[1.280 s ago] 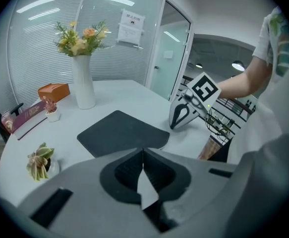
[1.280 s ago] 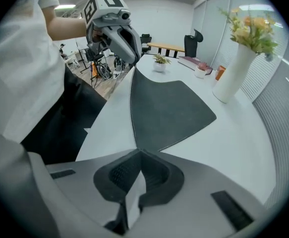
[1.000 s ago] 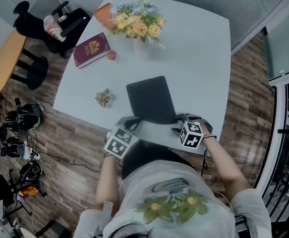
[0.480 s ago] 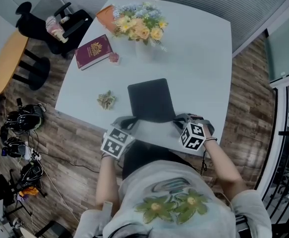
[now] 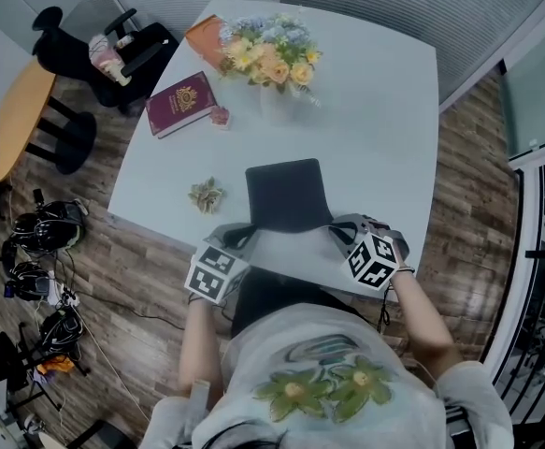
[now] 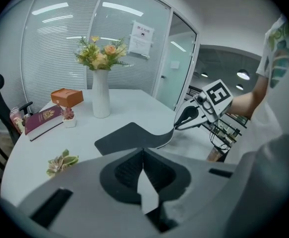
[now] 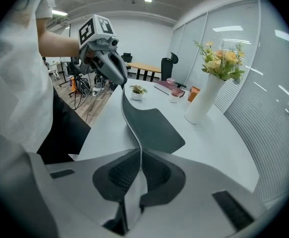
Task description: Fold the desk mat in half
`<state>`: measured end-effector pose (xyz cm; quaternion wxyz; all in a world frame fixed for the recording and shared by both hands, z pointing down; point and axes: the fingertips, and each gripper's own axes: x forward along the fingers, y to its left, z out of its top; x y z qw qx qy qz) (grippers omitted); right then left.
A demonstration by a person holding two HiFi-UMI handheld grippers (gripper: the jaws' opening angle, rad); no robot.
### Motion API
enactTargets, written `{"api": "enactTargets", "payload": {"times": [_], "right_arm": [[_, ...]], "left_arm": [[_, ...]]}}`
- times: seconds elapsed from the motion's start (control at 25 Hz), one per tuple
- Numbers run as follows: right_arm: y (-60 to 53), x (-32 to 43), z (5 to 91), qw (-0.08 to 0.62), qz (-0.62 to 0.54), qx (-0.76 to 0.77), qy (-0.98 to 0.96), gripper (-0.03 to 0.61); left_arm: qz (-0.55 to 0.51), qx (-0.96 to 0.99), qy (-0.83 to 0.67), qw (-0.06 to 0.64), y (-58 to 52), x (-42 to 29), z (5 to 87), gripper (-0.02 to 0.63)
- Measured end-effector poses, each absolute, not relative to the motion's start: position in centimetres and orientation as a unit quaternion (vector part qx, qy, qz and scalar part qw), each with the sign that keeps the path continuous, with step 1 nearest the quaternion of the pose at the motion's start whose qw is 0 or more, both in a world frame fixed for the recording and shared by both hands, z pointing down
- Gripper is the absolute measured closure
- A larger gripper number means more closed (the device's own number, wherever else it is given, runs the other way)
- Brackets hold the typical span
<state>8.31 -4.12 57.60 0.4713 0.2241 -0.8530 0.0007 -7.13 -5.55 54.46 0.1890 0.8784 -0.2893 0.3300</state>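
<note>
The jaws of my left gripper [image 6: 143, 158] are pressed together on the near left corner of the desk mat [image 6: 130, 137], and a thin pale sliver of it shows in the seam between them. The jaws of my right gripper [image 7: 141, 158] have just been closing and now pinch the near right corner, with the mat's edge running straight up out of their seam.

Between my two grips the near edge of the mat hangs clear of the table [image 5: 384, 110] and curves in a loose sweep from one gripper to the other. The far part of the mat lies flat and dark on the white tabletop, in front of me and roughly in the middle of the table's near half.

Just left of the mat sits a small green sprig [image 5: 206, 195], apart from its edge. Further back, past the mat's far edge, a white vase [image 5: 274, 101] stands upright with yellow and peach flowers [image 5: 267, 50]. To the left of the vase lies a red book [image 5: 180, 104], with a tiny potted plant [image 5: 220, 115] just beside it. An orange box [image 5: 202, 34] sits at the far left corner. A black chair [image 5: 94, 50] stands on the wooden floor beyond that corner.
</note>
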Motion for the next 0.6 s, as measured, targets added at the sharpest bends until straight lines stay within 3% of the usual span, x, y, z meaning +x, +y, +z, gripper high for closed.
{"api": "enactTargets", "payload": {"times": [0.6], "right_arm": [[-7.3, 7.9, 53.8, 0.419, 0.051, 0.305, -0.854, 0.549]], "left_arm": [[0.302, 0.895, -0.27, 0.189, -7.8, -8.1, 52.3, 0.604]]}}
